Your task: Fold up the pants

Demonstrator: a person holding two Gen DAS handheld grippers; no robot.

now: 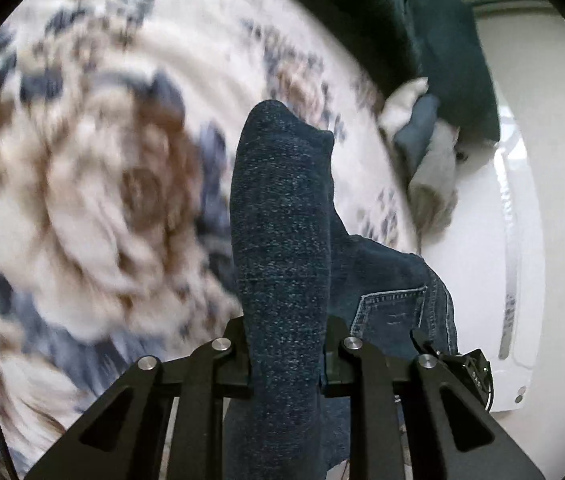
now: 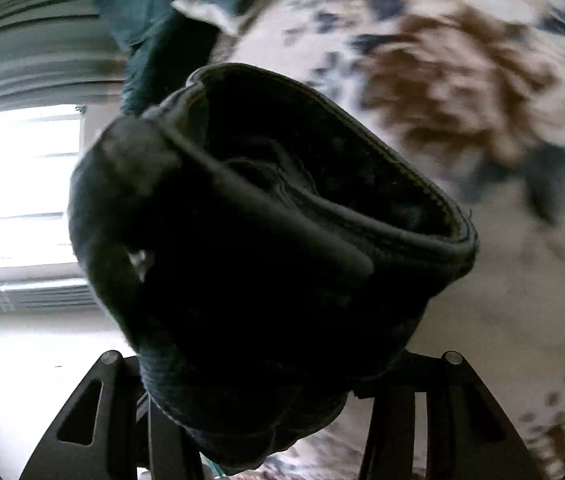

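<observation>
Dark blue jeans [image 1: 282,240] are held up above a flowered bedspread [image 1: 82,180]. In the left wrist view my left gripper [image 1: 286,356] is shut on a fold of the denim, which stands up between the fingers; a back pocket [image 1: 392,312] hangs to the right. In the right wrist view my right gripper [image 2: 278,392] is shut on a thick dark bunch of the jeans [image 2: 266,240], with a stitched hem or waistband edge curling open toward the camera. The fingertips are hidden by cloth in both views.
A heap of other clothes, dark teal, blue and grey [image 1: 434,120], lies at the bed's far edge; it also shows in the right wrist view [image 2: 170,12]. A white wall and white fixture [image 1: 514,240] stand beyond the bed. A bright window [image 2: 18,184] is at left.
</observation>
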